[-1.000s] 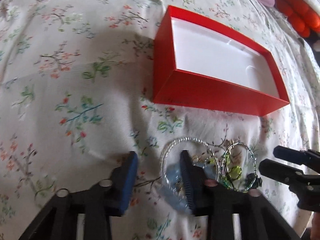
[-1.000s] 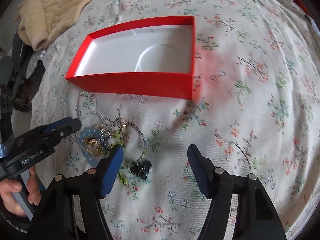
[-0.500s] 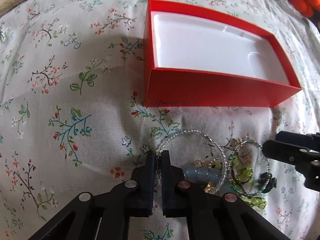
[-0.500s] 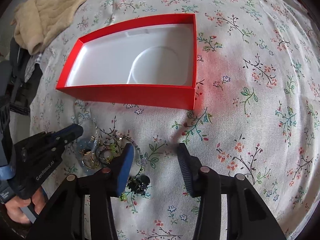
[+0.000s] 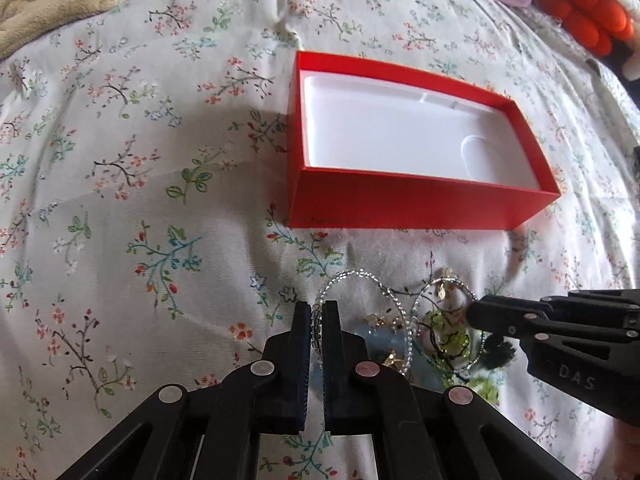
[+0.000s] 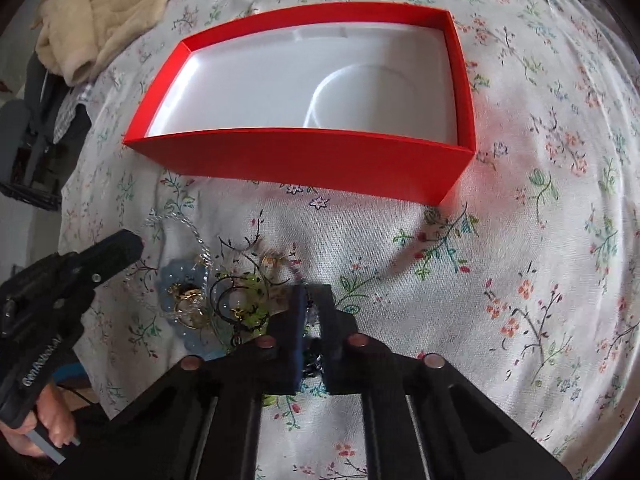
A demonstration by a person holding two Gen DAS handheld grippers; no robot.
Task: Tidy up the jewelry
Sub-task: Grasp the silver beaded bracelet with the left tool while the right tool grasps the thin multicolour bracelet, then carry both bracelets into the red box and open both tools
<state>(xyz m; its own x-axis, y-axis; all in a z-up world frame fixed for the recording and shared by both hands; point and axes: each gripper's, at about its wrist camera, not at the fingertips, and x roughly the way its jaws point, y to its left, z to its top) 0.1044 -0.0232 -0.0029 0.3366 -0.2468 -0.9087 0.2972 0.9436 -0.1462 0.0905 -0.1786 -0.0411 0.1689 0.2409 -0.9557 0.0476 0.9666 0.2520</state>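
Now the pick-up step is in hand. A clear beaded bangle (image 5: 362, 280) is pinched at its rim between the closed jaws of the left gripper (image 5: 316, 312). The right gripper (image 6: 310, 300) is also closed; a thin beaded strand (image 6: 298, 274) appears to be caught between its pads, though blur makes this uncertain. The rest of the jewelry (image 5: 440, 336) is heaped on the floral sheet (image 5: 160, 160), at 6 o'clock from the red box (image 5: 420, 204) and just short of its near wall. The box's white tray is seen bare.

Next, a lift is called for, then a carry over the near wall toward 12 o'clock. Tangling is the likely hindrance: the rings, the green beads and the bangle are interlaced, so neighbours may be dragged up. A beige blanket (image 6: 92, 12) lies well apart, at 10 o'clock.
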